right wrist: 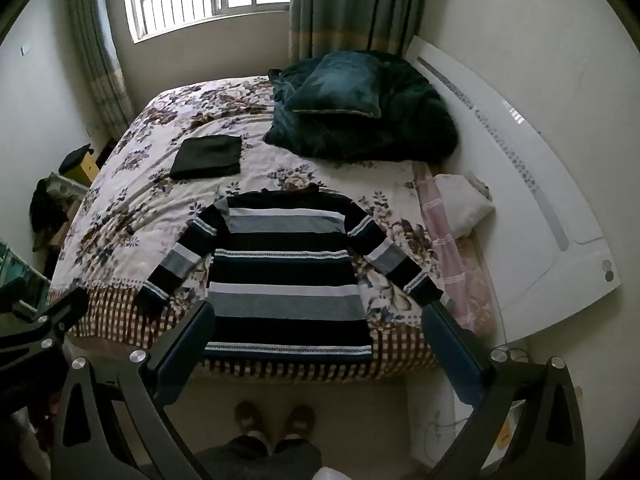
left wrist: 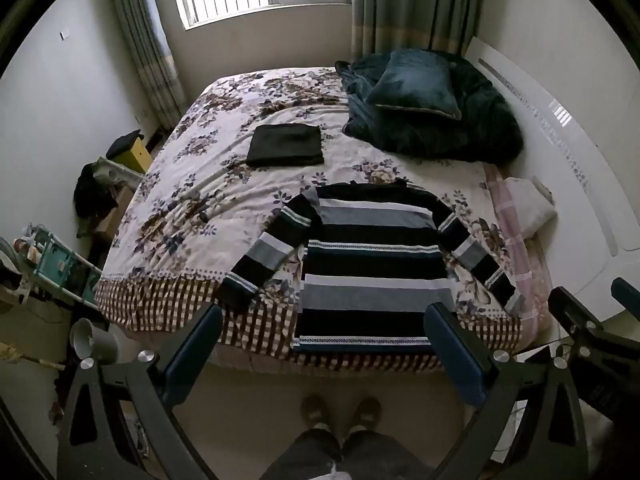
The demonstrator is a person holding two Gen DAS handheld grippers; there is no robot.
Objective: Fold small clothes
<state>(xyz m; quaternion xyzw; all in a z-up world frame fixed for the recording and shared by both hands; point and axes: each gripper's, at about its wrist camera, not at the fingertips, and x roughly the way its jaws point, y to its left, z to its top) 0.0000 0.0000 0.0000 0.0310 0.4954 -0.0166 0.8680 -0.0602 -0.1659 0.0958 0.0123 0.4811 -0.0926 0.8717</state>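
Observation:
A striped sweater (left wrist: 376,264) in black, grey and white lies flat on the bed, sleeves spread, hem at the near edge; it also shows in the right wrist view (right wrist: 286,276). A folded black garment (left wrist: 286,145) lies farther back on the bed (right wrist: 208,157). My left gripper (left wrist: 326,320) is open and empty, held above the floor in front of the hem. My right gripper (right wrist: 320,318) is open and empty, also short of the hem. The right gripper shows at the left view's right edge (left wrist: 580,320).
The bed (left wrist: 192,184) has a floral cover with a checked border. A dark green pillow and blanket (left wrist: 424,104) are piled at the back right. A white headboard (left wrist: 568,152) runs along the right. Cluttered furniture (left wrist: 100,184) stands left. The person's feet (left wrist: 340,410) are below.

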